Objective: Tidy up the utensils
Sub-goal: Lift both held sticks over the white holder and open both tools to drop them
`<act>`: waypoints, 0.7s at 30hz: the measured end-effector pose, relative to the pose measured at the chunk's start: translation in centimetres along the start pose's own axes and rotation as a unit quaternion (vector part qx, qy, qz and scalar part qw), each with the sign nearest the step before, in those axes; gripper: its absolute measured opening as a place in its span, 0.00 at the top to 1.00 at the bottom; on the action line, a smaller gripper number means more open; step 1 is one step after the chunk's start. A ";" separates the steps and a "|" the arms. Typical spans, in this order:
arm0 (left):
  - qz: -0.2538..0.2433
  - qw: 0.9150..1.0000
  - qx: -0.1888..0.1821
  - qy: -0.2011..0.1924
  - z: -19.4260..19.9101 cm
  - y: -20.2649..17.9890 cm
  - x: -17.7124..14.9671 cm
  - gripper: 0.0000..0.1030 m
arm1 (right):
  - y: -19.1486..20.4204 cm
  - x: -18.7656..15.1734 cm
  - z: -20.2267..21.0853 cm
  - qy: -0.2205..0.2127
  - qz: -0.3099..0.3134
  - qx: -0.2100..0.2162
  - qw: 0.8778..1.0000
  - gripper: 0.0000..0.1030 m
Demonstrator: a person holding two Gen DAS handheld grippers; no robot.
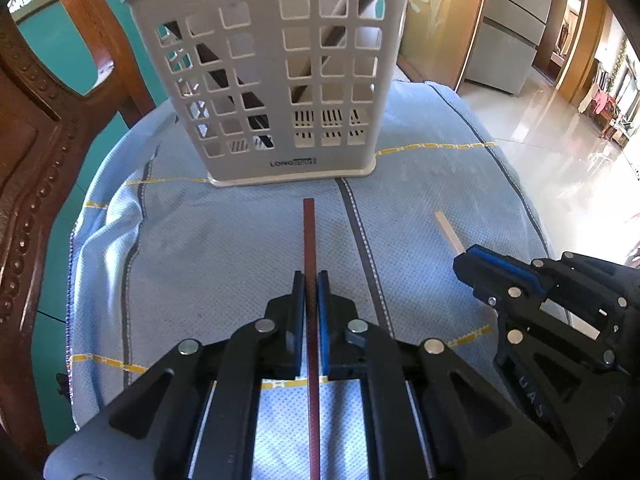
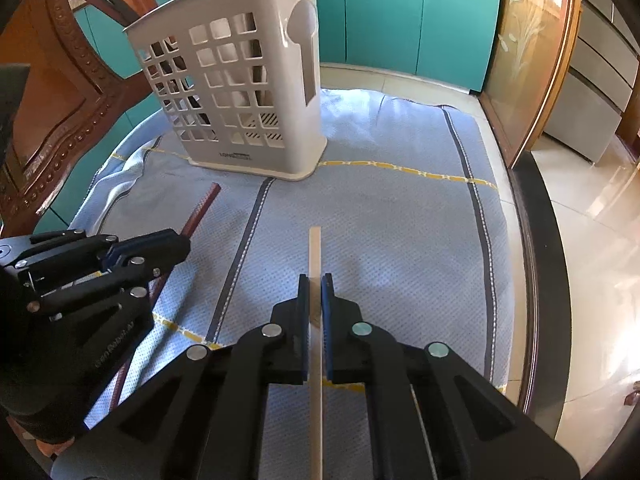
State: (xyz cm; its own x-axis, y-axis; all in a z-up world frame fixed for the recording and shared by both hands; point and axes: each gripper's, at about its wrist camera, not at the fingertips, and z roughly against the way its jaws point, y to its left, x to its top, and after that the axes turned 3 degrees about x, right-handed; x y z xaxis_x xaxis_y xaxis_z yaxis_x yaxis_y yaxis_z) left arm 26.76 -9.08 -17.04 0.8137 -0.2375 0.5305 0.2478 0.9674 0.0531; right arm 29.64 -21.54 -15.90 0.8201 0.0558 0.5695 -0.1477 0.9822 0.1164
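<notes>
Left wrist: red chopstick (image 1: 310, 240) clamped between left tongs (image 1: 311, 280).

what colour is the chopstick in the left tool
Dark reddish-brown chopstick, clearest in the left wrist view.

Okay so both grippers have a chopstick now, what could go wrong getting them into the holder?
The left gripper grips the dark red chopstick mid-length, and the right gripper the pale chopstick likewise, so either could pivot or slip when tilted. The light utensil holder sits on wrinkled cloth; a nudge might tip it. The grippers are close and could collide.
</notes>
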 end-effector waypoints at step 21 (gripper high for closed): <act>0.048 0.987 -0.013 -0.154 15.8 3.4 -0.7 0.93 | 0.7 0.3 16.1 -0.181 0.006 0.095 0.979 0.94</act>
State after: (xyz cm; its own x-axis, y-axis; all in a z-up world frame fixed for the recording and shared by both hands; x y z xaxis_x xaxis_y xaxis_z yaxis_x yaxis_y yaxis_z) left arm 18.72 -4.21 -3.86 0.6363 -0.1034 0.7645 0.1945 0.9805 -0.0292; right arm 20.89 -23.72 -2.51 0.5726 -0.0331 0.8191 -0.2852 0.9287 0.2369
